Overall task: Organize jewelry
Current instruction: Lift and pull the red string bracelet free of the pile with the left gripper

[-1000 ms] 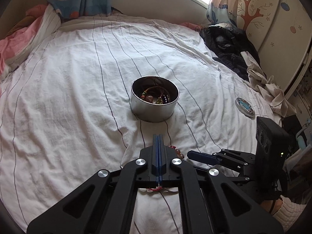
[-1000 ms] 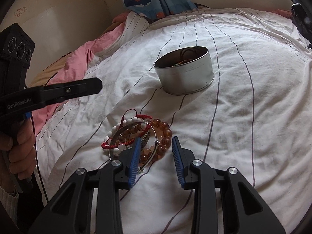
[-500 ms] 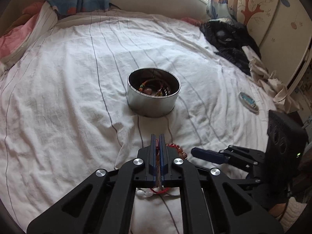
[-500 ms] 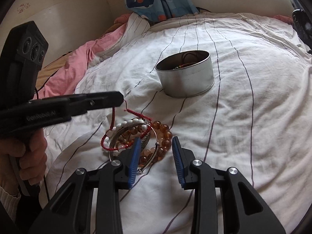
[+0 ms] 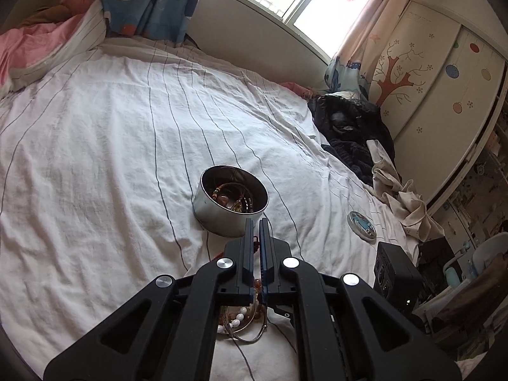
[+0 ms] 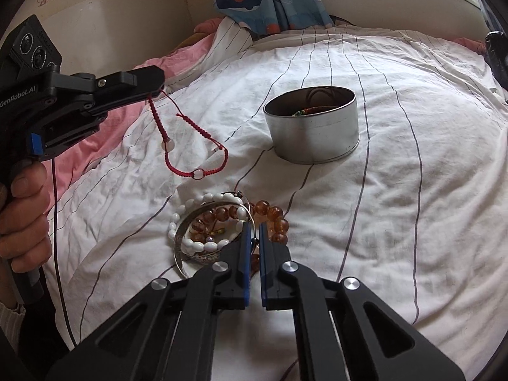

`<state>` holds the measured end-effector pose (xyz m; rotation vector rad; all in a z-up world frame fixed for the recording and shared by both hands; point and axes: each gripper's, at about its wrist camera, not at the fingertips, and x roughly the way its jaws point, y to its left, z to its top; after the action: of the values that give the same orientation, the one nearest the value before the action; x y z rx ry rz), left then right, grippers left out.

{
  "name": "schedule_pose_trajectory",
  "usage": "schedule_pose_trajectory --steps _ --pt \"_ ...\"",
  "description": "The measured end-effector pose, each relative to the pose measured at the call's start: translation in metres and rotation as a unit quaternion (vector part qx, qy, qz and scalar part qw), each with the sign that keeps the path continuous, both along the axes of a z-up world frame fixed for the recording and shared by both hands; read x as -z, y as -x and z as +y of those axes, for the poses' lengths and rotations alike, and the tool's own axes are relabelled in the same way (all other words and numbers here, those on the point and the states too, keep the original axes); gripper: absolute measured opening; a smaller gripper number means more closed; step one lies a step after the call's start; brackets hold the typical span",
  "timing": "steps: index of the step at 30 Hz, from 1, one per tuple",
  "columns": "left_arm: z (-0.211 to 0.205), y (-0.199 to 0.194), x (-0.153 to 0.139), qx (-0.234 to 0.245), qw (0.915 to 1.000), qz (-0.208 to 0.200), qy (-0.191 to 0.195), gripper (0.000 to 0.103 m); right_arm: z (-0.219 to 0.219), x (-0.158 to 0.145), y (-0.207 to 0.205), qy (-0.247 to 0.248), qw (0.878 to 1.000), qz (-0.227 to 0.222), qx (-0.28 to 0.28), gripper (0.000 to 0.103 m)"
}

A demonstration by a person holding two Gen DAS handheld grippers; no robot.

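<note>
Jewellery in two places on white striped bedsheet (image 6: 412, 158). Pinched at the tips of left gripper (image 6: 157, 84), held in a hand (image 6: 22, 209) – red braided cord bracelet (image 6: 197, 174), dangling in a loose loop clear of the sheet, well left of round silver metal tin (image 6: 312, 133). Inside the tin, a few cords and beads, only partly visible. Just closed, right gripper (image 6: 254, 227) – blue pads nearly together at the right edge of the remaining pile, thin silver wire bangle (image 6: 250, 214) running in between them. Heaped there on the sheet, touching one another: white oval-bead bracelet (image 6: 203, 246), amber round-bead bracelet (image 6: 274, 212), wide silver cuff (image 6: 181, 241). Near the tin but apart from it, on the viewer's side.
</note>
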<state>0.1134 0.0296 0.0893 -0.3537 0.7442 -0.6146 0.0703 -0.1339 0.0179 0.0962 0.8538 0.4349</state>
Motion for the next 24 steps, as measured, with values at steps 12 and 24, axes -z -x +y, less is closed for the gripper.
schedule_pose_trajectory --steps 12,24 --pt "0.007 -0.011 0.011 -0.016 0.999 0.022 0.035 0.004 -0.055 -0.019 -0.002 0.001 0.995 -0.023 0.097 0.0" --pt "0.0 -0.03 0.063 -0.063 0.987 0.106 -0.103 0.008 -0.034 -0.007 -0.007 -0.019 0.999 0.006 0.048 0.047"
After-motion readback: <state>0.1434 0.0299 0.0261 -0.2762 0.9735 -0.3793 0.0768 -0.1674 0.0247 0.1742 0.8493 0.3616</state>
